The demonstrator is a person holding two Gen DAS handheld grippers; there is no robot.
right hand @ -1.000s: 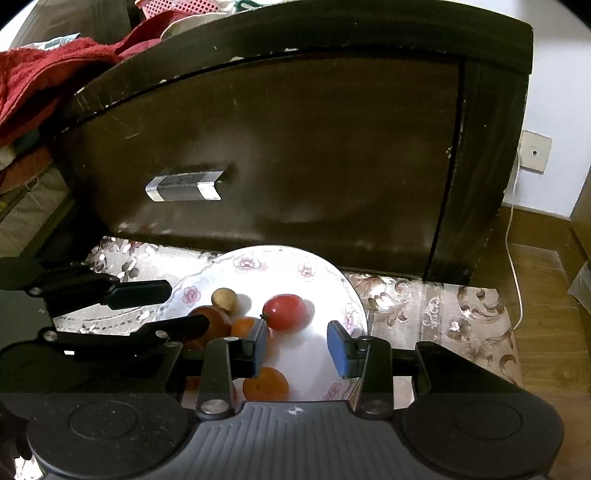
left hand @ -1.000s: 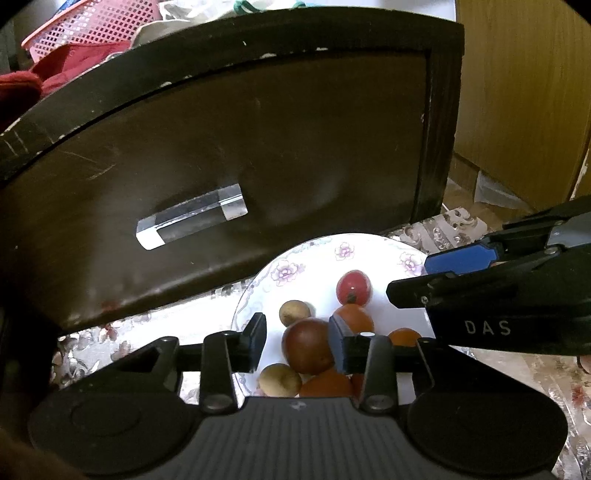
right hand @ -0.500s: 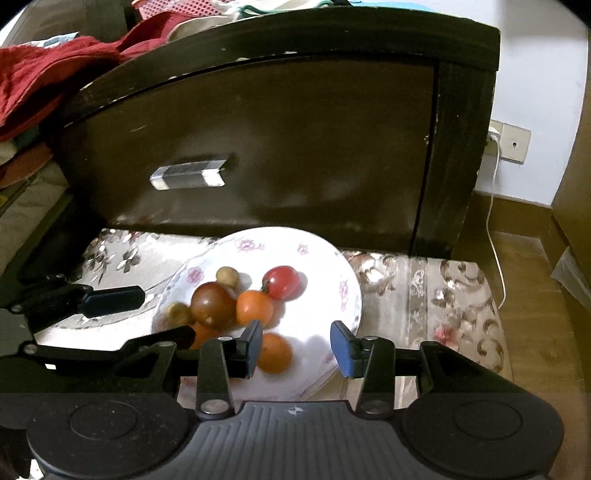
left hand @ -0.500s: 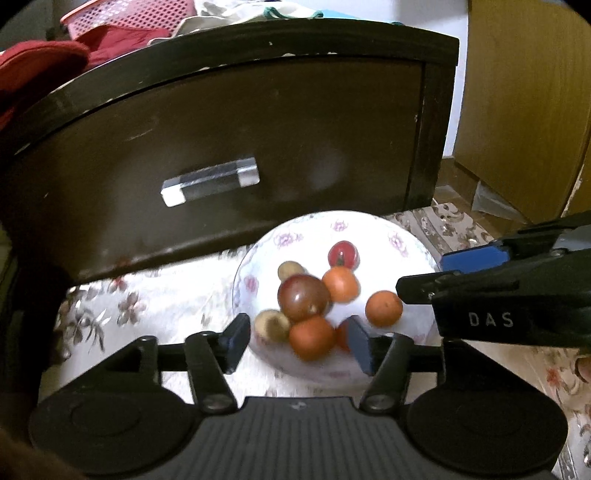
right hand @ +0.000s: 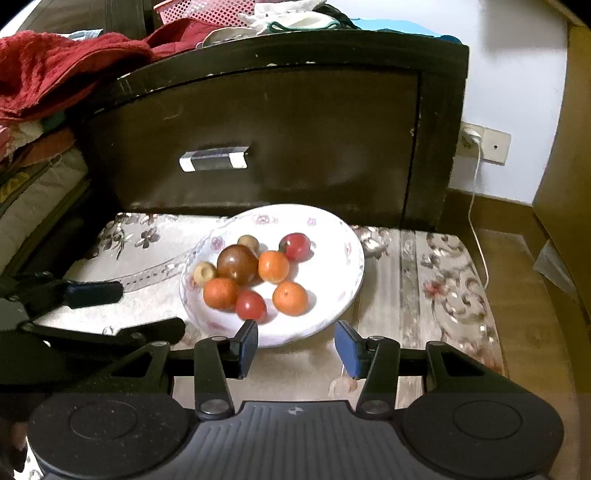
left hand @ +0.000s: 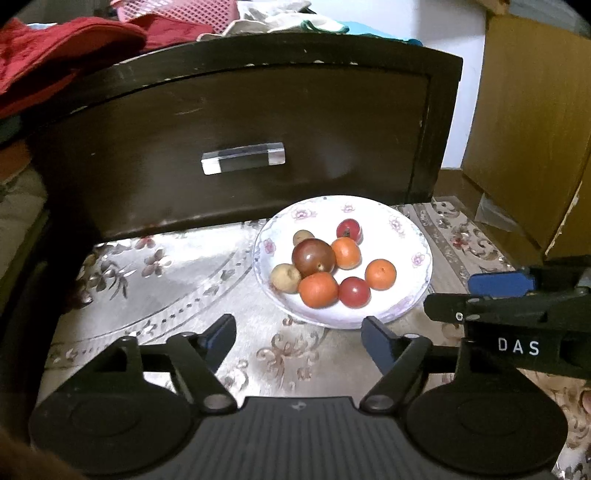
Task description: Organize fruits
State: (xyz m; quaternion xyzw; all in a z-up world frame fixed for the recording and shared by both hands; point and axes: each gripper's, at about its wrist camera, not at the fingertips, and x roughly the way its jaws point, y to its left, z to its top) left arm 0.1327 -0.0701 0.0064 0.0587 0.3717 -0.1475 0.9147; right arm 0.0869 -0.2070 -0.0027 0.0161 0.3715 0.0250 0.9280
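A round, glossy white plate with small pink flower prints along its rim sits on a pale, shiny floral-patterned cloth, close to the back edge of the cloth-covered surface and just in front of a dark wooden drawer front that carries a clear bar handle. On the plate lies a tight cluster of smooth, round fruits: a large dark brownish-red tomato in the middle, three matte orange citrus fruits, two glossy red cherry tomatoes and two small tan, dull-skinned fruits. The left gripper hovers over the cloth just short of the plate's near rim, its black fingers spread wide with nothing between them. The right gripper also has its blue-padded fingers apart and holds nothing, its tips at the plate's near rim. Rough red fabric and a pink mesh basket are heaped on top of the dark furniture.
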